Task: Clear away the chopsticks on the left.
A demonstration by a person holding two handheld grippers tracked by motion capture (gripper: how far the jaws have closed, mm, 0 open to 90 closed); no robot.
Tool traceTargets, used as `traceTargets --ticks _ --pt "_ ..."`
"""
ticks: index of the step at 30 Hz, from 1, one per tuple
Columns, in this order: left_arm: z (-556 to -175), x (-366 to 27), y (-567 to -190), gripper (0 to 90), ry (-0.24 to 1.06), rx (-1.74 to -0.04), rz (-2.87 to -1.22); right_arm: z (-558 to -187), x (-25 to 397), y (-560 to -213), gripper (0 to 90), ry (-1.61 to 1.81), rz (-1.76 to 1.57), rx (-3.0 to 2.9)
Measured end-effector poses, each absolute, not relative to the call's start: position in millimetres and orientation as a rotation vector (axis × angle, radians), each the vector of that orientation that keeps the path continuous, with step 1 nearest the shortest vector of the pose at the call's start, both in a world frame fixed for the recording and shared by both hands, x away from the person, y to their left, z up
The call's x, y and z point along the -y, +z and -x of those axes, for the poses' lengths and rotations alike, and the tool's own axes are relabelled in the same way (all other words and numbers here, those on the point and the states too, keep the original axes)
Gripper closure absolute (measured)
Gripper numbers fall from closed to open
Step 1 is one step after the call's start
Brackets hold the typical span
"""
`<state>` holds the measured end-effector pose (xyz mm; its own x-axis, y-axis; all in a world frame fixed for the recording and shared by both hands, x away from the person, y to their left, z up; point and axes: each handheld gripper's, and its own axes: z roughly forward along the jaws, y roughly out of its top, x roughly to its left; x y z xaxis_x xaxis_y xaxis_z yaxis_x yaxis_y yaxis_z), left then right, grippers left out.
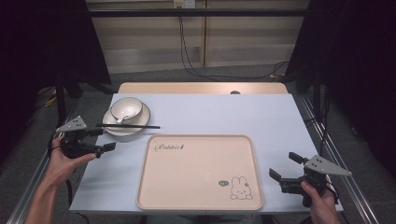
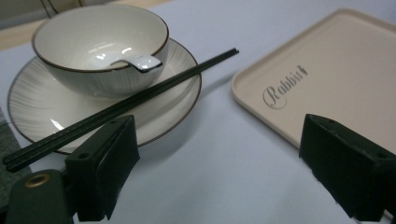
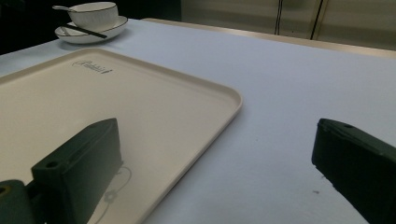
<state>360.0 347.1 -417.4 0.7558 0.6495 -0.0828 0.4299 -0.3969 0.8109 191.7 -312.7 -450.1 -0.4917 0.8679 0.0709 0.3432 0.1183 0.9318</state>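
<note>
A white bowl with a dark rim stands on a white plate at the table's left, and a white spoon lies inside it. Black chopsticks rest across the plate's near rim, tips pointing right. A beige tray with a rabbit print lies bare at the front centre. My left gripper hovers open just left of the plate with nothing between its jaws; the chopsticks pass just above one jaw. My right gripper is open beside the tray's right edge, holding nothing.
The table carries a pale blue cover with free room to the right and behind the tray. Metal rails run along both table sides. Cables hang on the floor behind.
</note>
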Motion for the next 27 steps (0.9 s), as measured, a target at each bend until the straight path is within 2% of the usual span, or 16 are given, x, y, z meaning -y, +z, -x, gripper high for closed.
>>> traceTargets --ticks 8,12,17,23,27 --pt "-393 -345 -426 18.5 0.305 -0.749 -2.105 -191 313 -450 1.1 1.37 -1.169 -1.896" --pt "-404 -344 -431 26.2 0.32 -0.733 -2.114 -191 313 -450 1.1 1.373 -1.173 -1.898" --pt "-416 -345 -437 41.8 0.347 -0.712 -2.117 -191 314 -450 1.2 1.377 -1.176 -1.893" --pt "-428 -340 -444 52.1 0.363 -0.711 -2.16 -190 314 -450 1.5 1.376 -1.177 -1.893" --pt "-432 -339 -448 55.4 0.348 -0.71 -2.166 -190 315 -449 1.8 1.372 -1.172 -1.889"
